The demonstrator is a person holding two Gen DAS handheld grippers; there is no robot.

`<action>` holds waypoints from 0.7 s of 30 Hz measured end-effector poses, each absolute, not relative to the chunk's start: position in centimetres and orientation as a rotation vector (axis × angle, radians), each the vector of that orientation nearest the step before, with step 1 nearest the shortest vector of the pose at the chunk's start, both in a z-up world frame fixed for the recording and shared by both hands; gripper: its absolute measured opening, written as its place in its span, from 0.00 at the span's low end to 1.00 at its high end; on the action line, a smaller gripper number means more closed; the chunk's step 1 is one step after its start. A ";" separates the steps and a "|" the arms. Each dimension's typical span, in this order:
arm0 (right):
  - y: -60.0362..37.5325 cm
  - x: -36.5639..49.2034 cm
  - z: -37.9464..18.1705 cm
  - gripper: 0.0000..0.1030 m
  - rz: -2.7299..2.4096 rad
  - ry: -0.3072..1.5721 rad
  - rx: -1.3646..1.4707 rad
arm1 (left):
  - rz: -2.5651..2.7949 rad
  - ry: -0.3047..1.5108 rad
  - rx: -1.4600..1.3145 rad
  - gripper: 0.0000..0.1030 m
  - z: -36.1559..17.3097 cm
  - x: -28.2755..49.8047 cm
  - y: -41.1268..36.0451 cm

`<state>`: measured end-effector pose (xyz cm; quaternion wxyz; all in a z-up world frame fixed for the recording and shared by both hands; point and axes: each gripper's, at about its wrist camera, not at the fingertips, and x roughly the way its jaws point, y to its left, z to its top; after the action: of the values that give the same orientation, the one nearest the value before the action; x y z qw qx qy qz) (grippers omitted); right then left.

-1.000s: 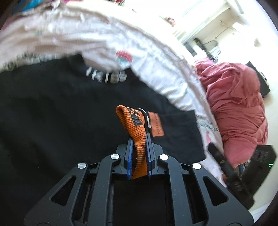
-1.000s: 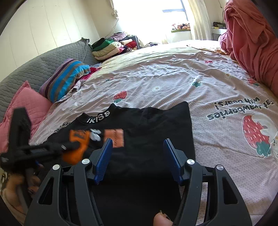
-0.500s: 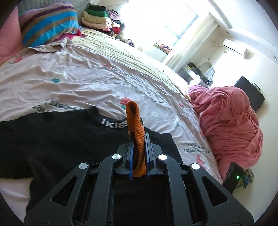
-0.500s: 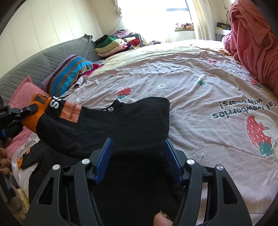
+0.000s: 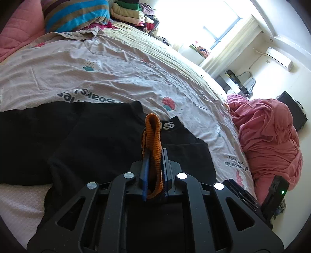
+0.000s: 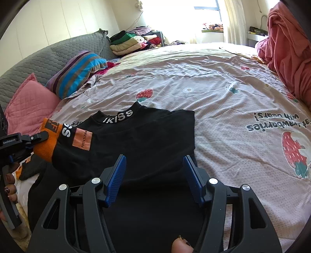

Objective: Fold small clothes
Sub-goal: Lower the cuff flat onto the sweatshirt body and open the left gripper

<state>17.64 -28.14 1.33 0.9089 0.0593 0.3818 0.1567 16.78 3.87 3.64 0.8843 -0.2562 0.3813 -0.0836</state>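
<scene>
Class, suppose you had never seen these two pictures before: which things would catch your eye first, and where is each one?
First, the orange cuff of the black top, pinched in the shut left gripper at the garment's left edge. Next, the white lettered collar at the top's far edge, on the strawberry-print bedsheet. The right gripper hovers open over the near hem.

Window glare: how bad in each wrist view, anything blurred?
Left wrist view: window blown out white, far wall washed, black top crushed to flat black. Right wrist view: window also clipped, bedsheet print still legible. Both sharp, heavy fisheye bending at the edges.
</scene>
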 end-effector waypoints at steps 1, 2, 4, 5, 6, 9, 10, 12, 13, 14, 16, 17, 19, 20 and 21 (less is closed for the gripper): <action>-27.9 17.7 1.3 0.57 0.325 0.789 0.117 | -0.166 0.793 -0.532 0.04 3.6 16.7 4.1; -27.8 17.7 1.3 0.57 0.327 0.788 0.115 | -0.162 0.794 -0.530 0.04 3.6 16.6 4.2; -27.5 17.7 1.4 0.57 0.334 0.787 0.110 | -0.153 0.787 -0.527 0.04 3.7 16.3 4.6; -27.3 17.7 1.4 0.57 0.334 0.786 0.106 | -0.144 0.784 -0.520 0.05 3.8 16.2 4.7; -27.2 17.8 1.4 0.57 0.336 0.785 0.103 | -0.132 0.781 -0.510 0.05 3.9 16.1 4.9; -26.9 18.0 1.4 0.57 0.342 0.787 0.094 | -0.100 0.763 -0.488 0.05 4.4 15.5 5.4; -26.7 18.1 1.5 0.57 0.344 0.788 0.087 | -0.094 0.762 -0.480 0.05 4.5 15.4 5.4; -26.4 18.2 1.5 0.57 0.346 0.790 0.076 | -0.090 0.769 -0.461 0.05 4.6 15.5 5.3; -26.2 18.4 1.5 0.57 0.350 0.793 0.071 | -0.094 0.781 -0.453 0.05 4.4 15.7 5.0; -25.9 18.5 1.5 0.57 0.357 0.796 0.067 | -0.098 0.794 -0.446 0.05 4.2 15.9 4.8; -25.4 18.8 1.5 0.57 0.364 0.800 0.052 | -0.106 0.830 -0.425 0.05 3.4 16.4 4.1; -25.1 18.9 1.6 0.57 0.370 0.801 0.044 | -0.110 0.850 -0.414 0.05 2.8 16.6 3.7; -24.7 19.0 1.5 0.57 0.382 0.806 0.032 | -0.112 0.885 -0.391 0.06 1.8 16.9 3.0; -24.4 19.2 1.4 0.57 0.389 0.811 0.020 | -0.111 0.901 -0.377 0.07 1.3 17.0 2.7; -24.1 19.3 1.2 0.58 0.394 0.815 0.011 | -0.109 0.916 -0.363 0.08 0.8 17.1 2.5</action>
<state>19.29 -24.14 1.24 0.8992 0.0051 0.3938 0.1905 17.15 2.50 0.85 0.8797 -0.1740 0.4395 -0.0522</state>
